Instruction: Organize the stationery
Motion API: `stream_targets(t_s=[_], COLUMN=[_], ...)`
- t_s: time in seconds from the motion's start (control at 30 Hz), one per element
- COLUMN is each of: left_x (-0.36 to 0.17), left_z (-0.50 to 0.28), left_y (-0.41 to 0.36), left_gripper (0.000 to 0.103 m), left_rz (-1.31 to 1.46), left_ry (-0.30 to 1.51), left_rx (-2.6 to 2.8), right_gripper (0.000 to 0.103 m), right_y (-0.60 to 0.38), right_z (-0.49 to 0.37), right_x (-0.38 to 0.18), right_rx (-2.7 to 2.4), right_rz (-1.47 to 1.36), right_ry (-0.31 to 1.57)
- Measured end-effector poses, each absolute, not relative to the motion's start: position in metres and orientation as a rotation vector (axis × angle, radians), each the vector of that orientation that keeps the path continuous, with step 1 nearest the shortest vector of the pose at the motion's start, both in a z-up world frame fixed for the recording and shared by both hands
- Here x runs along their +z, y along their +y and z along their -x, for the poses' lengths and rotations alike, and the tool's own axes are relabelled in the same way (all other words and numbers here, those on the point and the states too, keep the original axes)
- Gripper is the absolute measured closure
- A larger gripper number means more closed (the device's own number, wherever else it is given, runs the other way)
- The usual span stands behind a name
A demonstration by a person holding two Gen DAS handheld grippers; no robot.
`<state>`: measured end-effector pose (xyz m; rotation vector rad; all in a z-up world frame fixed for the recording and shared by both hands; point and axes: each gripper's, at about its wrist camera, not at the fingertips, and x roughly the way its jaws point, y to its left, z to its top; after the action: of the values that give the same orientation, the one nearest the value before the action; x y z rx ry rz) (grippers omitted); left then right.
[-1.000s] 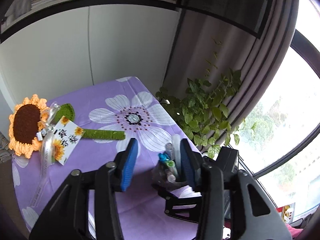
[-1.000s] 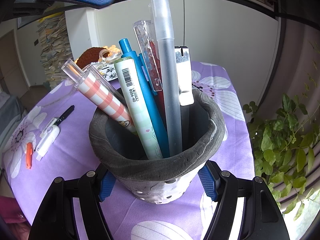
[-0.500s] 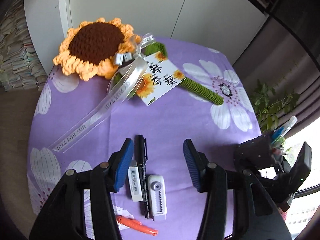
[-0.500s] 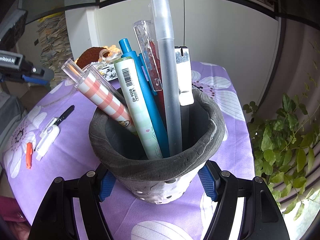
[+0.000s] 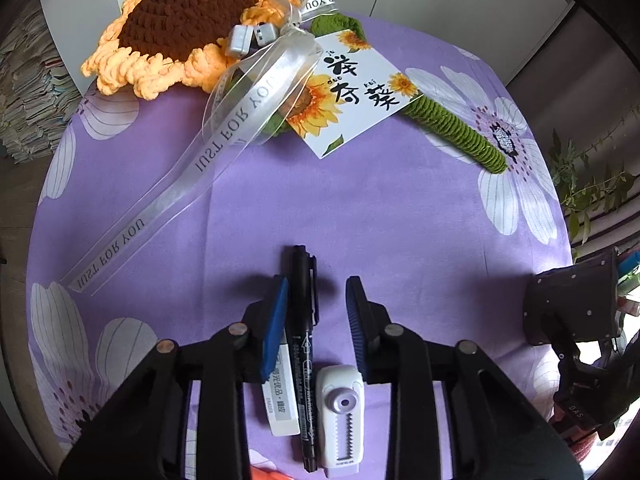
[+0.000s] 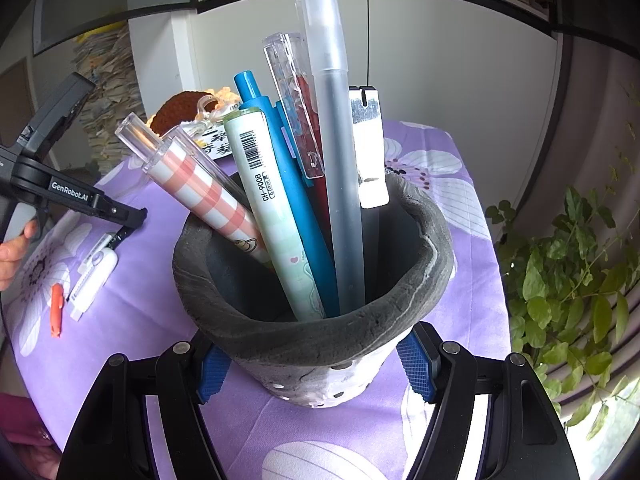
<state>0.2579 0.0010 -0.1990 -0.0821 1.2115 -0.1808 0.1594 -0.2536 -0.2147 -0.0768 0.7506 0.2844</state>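
Purple floral cloth point(image 5: 360, 208) covers the table, and most of the loose stationery lies in a small cluster at its near edge. The left claw point(image 5: 316, 320) points steeply down over that cluster, its blue pads closing around a black marker point(image 5: 304, 344) that lies between them; the left pad sits right against the barrel, while the right pad stands clear of it, so nothing is pinched. A white eraser point(image 5: 280, 396) lies just left of the marker, partly under the left pad, and a white correction tape point(image 5: 342, 416) lies just right of it. An orange clip point(image 6: 56, 310) rests beside them, nearer the table edge.

The right claw point(image 6: 316, 364) is pressed onto a grey pen cup point(image 6: 320, 344), one pad on each side of its wall. Inside stand a checked pen point(image 6: 200, 184), a mint pen point(image 6: 272, 216), a blue pen point(image 6: 296, 184), a frosted pen point(image 6: 340, 152) and others, all leaning toward the far wall.

A crocheted sunflower point(image 5: 180, 28) with a ribbon point(image 5: 224, 136) and a card point(image 5: 352, 88) lies at the far side. A hand point(image 6: 12, 256) holds the left claw's handle.
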Motion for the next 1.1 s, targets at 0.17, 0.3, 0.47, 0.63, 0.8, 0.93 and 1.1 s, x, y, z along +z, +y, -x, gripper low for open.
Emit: stream_targets(t_s=[0.17,0.3,0.47,0.63,0.8,0.93,1.1], left_x=[-0.200,-0.192,-0.165,-0.133,-0.097,-0.068,-0.025], left_z=[-0.260,-0.255,-0.241,-0.222,-0.200,-0.185,-0.167], left_y=[0.001,0.005,0.005,-0.003,-0.015,-0.032,-0.062], left_gripper=[0.091,0.091,0.091,0.091,0.091,0.093,0.094], left_rz=[0.072,0.100,0.111,0.104,0.083,0.096,0.088], left_ry=[1.197,1.166,1.099,1.017,0.923,0.855,0.750], left_rx=[-0.163,-0.163,-0.195,-0.254,-0.319,-0.407,-0.549], right_gripper=[0.031,0.031,0.031,0.031,0.031,0.031,0.031], right_y=[-0.254,-0.254,-0.254,-0.254,-0.254,-0.254,-0.254], right_z=[-0.159,-0.160,-0.159,-0.160,-0.160,-0.160,-0.160], right_x=[-0.215,-0.215,-0.215,-0.215,-0.215,-0.215,-0.215], right_rx=[0.285,0.285,0.285,0.284,0.285,0.285,0.284], right_rz=[0.076,0.076,0.076,0.077,0.076,0.076,0.077], right_ry=[0.751,0.751,0.751,0.751,0.751,0.751,0.751])
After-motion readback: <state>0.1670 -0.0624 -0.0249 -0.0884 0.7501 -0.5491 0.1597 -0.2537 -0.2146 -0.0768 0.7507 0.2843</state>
